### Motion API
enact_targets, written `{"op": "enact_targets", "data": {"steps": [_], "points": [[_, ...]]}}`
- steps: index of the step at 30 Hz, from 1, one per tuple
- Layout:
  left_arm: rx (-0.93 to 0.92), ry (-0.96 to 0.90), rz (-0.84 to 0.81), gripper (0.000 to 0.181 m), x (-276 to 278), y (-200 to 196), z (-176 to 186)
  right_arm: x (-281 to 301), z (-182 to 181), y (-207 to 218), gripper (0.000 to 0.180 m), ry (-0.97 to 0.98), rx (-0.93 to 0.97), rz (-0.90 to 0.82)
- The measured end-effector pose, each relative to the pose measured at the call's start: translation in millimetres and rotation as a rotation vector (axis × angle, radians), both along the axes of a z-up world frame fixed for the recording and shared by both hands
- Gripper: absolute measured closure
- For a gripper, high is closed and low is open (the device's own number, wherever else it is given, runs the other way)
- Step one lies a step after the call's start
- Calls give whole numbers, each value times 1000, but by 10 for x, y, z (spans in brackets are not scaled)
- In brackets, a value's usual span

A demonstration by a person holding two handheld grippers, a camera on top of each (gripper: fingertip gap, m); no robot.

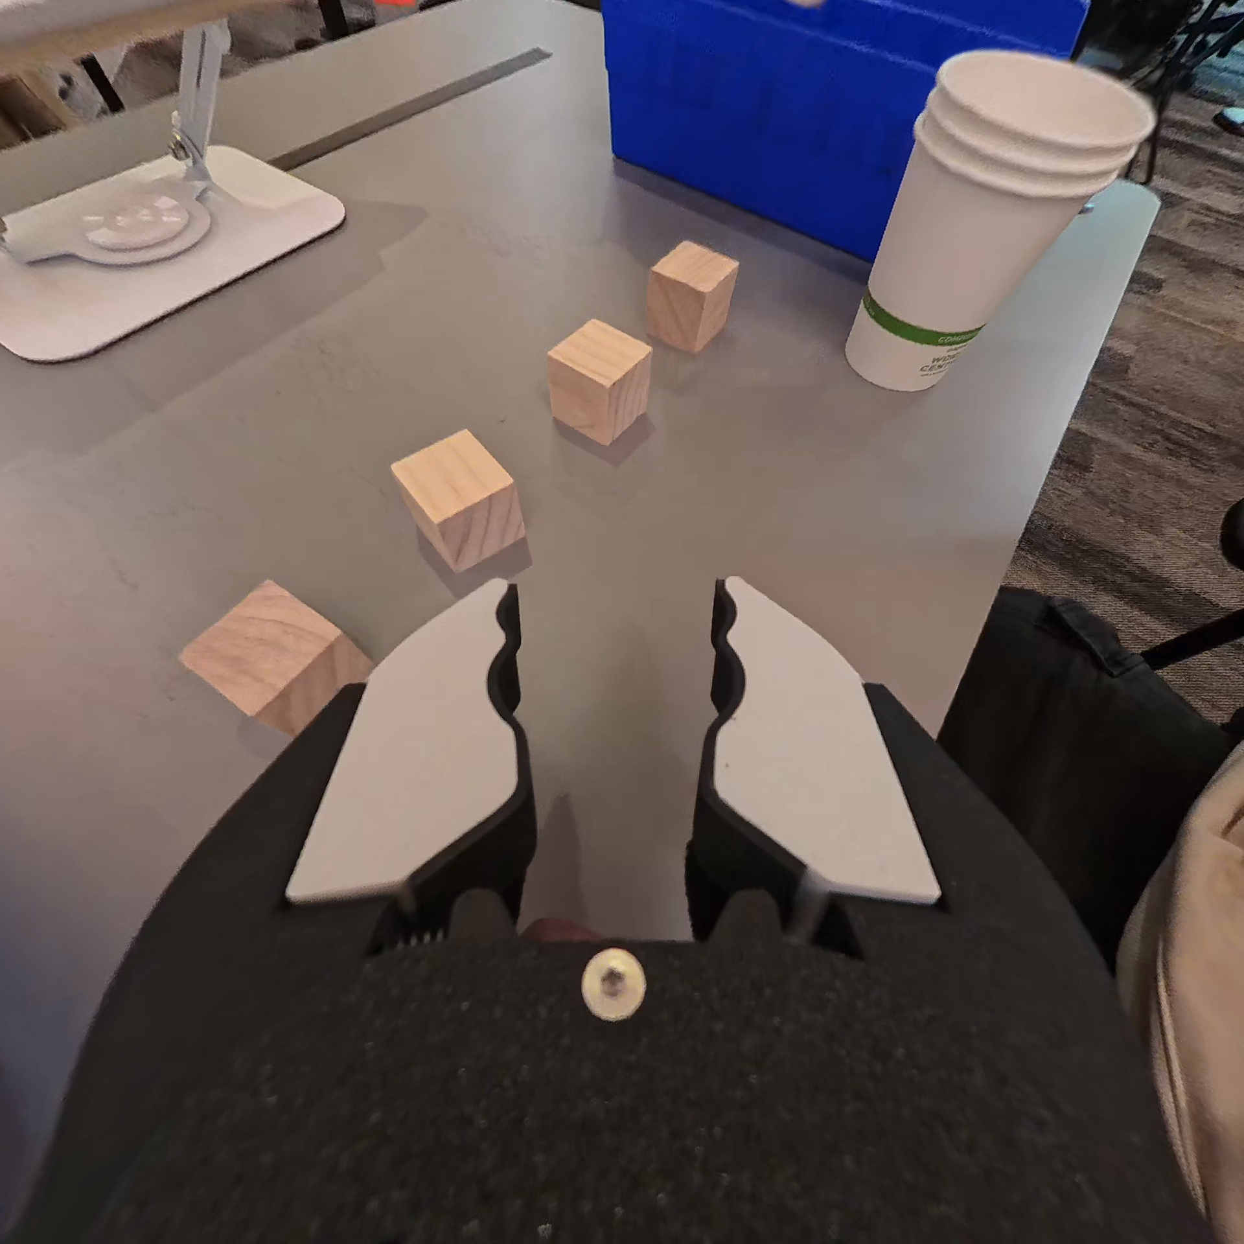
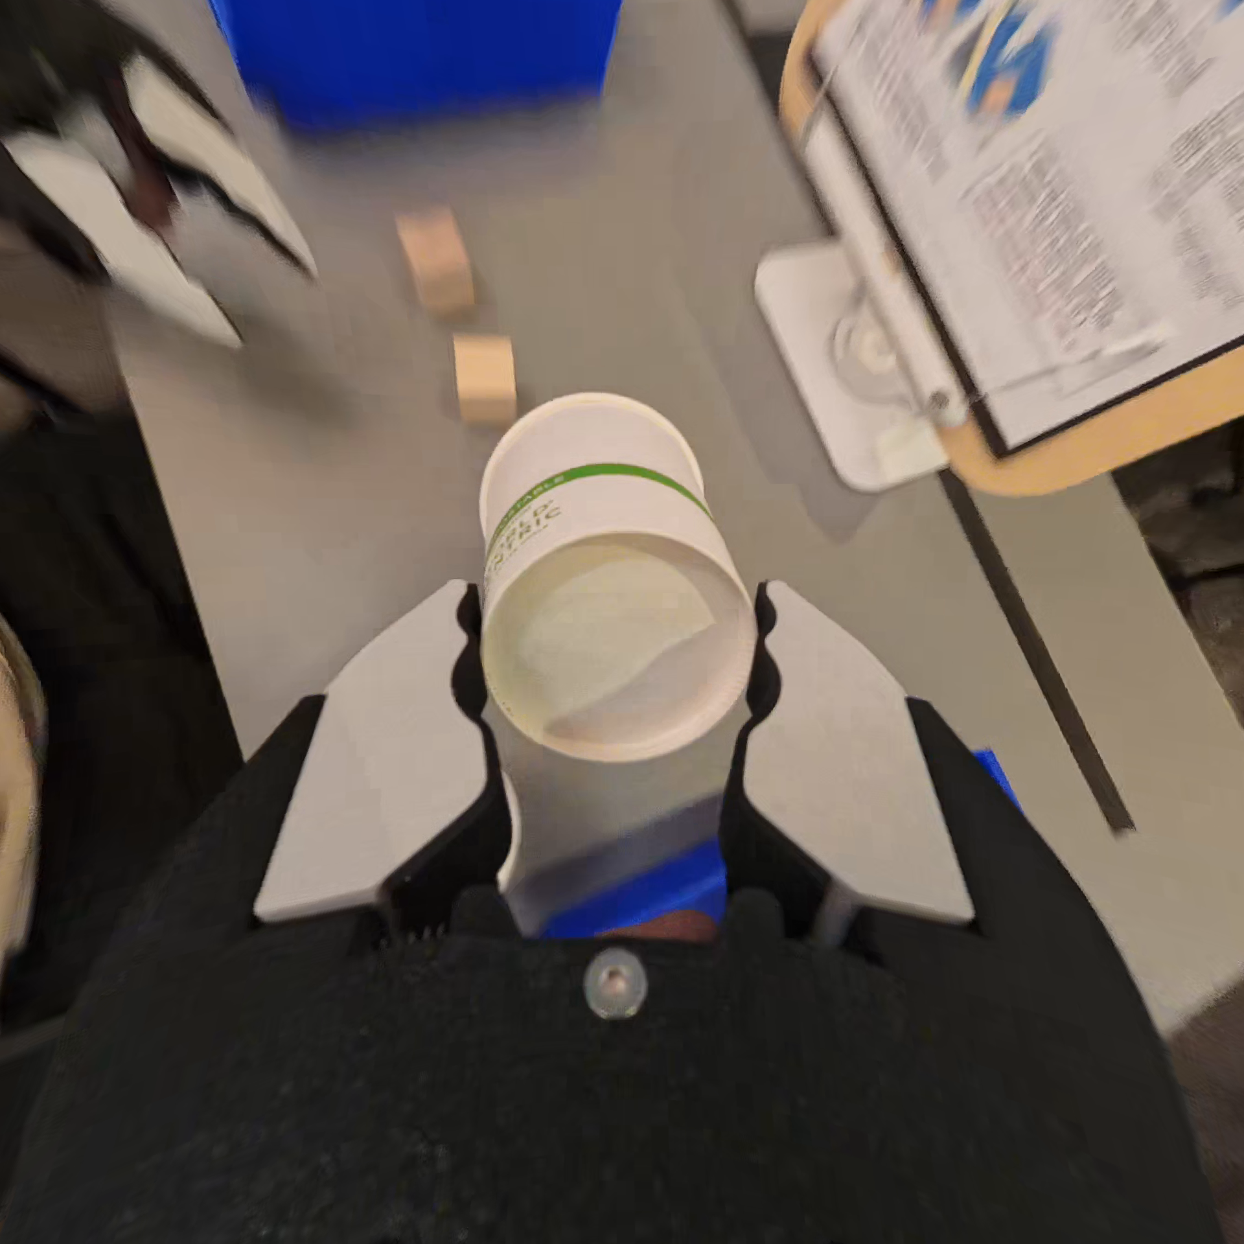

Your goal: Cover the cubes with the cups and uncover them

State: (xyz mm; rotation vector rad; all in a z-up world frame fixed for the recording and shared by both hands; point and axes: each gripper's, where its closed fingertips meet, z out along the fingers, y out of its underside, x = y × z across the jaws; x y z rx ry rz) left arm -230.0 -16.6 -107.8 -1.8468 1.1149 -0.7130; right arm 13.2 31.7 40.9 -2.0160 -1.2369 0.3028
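Several wooden cubes stand in a slanting row on the grey table (image 1: 202, 471): the farthest cube (image 1: 692, 296), a second cube (image 1: 598, 380), a third cube (image 1: 458, 498) and the nearest cube (image 1: 272, 656). A stack of white paper cups (image 1: 976, 222) stands upright to the right of the row. My left gripper (image 1: 616, 592) is open and empty, just short of the third cube. My right gripper (image 2: 616, 592) is shut on a white paper cup (image 2: 606, 511) with a green band, held above the table with its closed end toward the camera. Beyond it are two cubes (image 2: 483, 377) (image 2: 436, 266).
A blue bin (image 1: 808, 101) stands at the far side of the table. A white stand base (image 1: 134, 249) sits at the left; it holds a clipboard with paper (image 2: 1043, 202). The table's right edge (image 1: 1050, 471) is close to the cup stack. The left gripper (image 2: 175, 202) shows blurred.
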Motion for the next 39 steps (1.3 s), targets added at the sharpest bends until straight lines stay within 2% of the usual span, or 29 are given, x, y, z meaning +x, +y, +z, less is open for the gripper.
{"op": "enact_targets", "data": {"steps": [4,9,14,20,22,23,24,29,34,39], "points": [[61,-67,-69,126,127,-59,385,-241,325,-211,103,338,36,-45],[162,-189,-212,127,470,-239,1070,-543,457,-374,103,700,-71,-93],[183,-271,-283,128,829,-253,1424,-853,389,-459,103,864,-215,-81],[187,-390,-358,140,954,-337,1629,-1038,367,-519,103,924,-282,-52],[200,-405,-369,152,940,-341,1642,-1064,350,-531,103,928,-293,-51],[206,-423,-385,166,917,-363,1661,-1064,334,-529,103,927,-297,-57],[204,-441,-407,174,893,-395,1681,-1074,337,-549,103,939,-310,-43],[143,-466,-489,178,813,-449,1725,-1131,281,-638,103,933,-306,9],[120,-350,-522,178,722,-384,1644,-983,172,-765,96,767,-130,35],[128,-53,-546,178,583,-278,1409,-833,-57,-898,96,463,53,53]]}}
